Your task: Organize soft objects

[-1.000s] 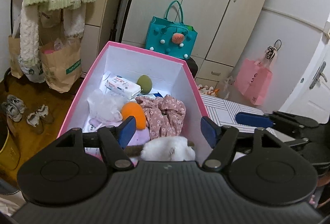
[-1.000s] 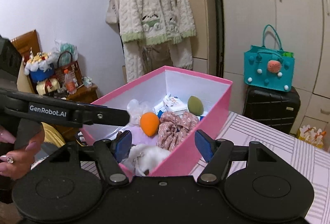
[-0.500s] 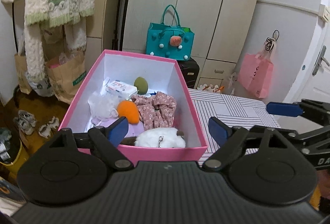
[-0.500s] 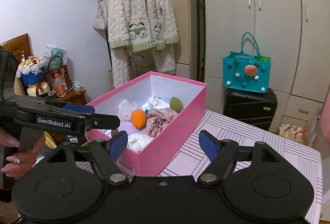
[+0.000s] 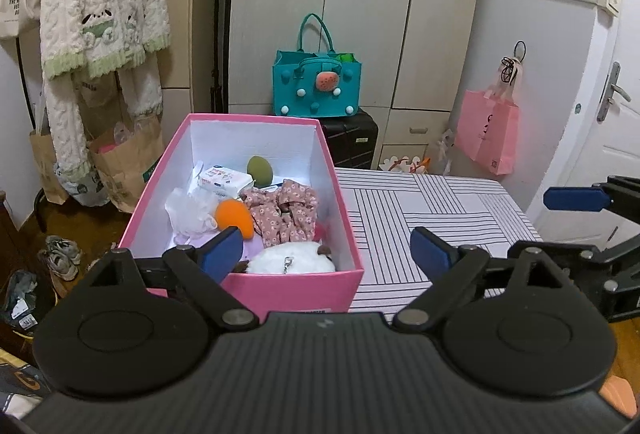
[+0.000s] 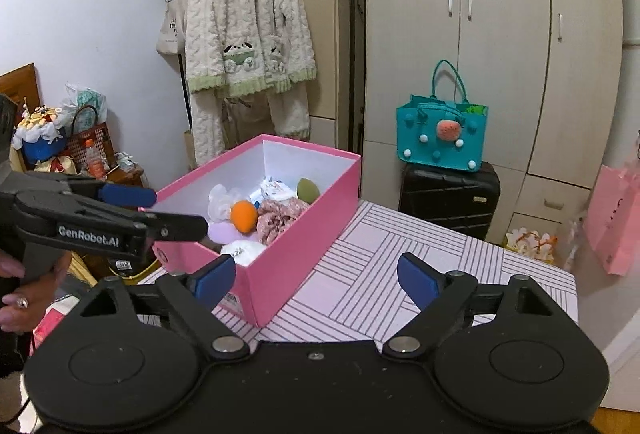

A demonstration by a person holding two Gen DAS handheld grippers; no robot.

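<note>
Beyond the fingers, a teal tote bag (image 5: 317,82) sits on a black suitcase (image 5: 352,144) against the beige wardrobe (image 5: 360,6). Left of the fingers hangs a cream fleece robe (image 6: 246,38); right of them, a pink bag (image 5: 488,132).

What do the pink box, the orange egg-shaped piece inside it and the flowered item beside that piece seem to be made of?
Pink box: likely cardboard, matte, with straight thin walls and a white lining.
Orange egg-shaped piece: probably foam sponge, with a smooth, dull surface and no shine.
Flowered item: woven cloth, gathered into soft folds and creases.
</note>
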